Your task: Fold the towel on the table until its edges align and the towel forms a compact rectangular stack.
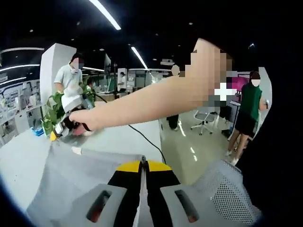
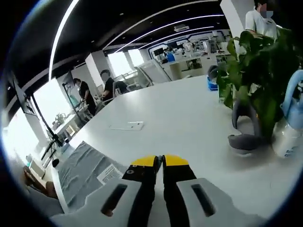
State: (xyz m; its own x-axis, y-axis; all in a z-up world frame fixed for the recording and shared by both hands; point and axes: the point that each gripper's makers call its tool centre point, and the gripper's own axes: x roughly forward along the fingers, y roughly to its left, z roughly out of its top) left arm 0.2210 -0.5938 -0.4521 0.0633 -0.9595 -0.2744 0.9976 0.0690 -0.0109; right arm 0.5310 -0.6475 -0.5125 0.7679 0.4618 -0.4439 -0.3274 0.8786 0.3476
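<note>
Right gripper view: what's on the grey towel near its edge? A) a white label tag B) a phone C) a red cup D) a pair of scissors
A: a white label tag lies on the grey towel, just left of the right gripper, whose yellow-tipped jaws are together.

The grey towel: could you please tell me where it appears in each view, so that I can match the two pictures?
Left gripper view: the grey towel spreads across the lower left, on the white table.
Right gripper view: it lies at the lower left, with its white label facing up.
Shared landmark: the potted plant standing on the table.
</note>
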